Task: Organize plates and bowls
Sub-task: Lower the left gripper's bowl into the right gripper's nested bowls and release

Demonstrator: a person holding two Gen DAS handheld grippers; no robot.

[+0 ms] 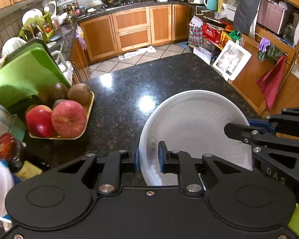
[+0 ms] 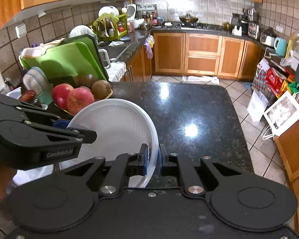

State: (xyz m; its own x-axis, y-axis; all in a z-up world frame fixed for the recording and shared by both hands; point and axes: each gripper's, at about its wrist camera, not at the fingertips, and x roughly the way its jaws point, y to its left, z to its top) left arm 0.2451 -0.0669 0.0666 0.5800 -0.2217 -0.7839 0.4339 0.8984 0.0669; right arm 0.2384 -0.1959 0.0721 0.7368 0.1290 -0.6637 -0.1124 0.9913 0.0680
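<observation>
From the left wrist camera, the left gripper (image 1: 148,156) clamps its blue pads on the near left rim of a white bowl (image 1: 193,123), which is tilted above the dark stone counter (image 1: 129,91). The right gripper (image 1: 247,127) reaches in from the right of the bowl and pinches its far right rim. A tray of apples and kiwis (image 1: 69,117) sits left of the bowl.

From the right wrist camera, the right gripper (image 2: 153,159) is clenched on the bowl's (image 2: 117,123) right rim. The left gripper (image 2: 69,127) grips the opposite rim. The fruit tray (image 2: 81,97) lies just behind the bowl on the counter (image 2: 189,107).
</observation>
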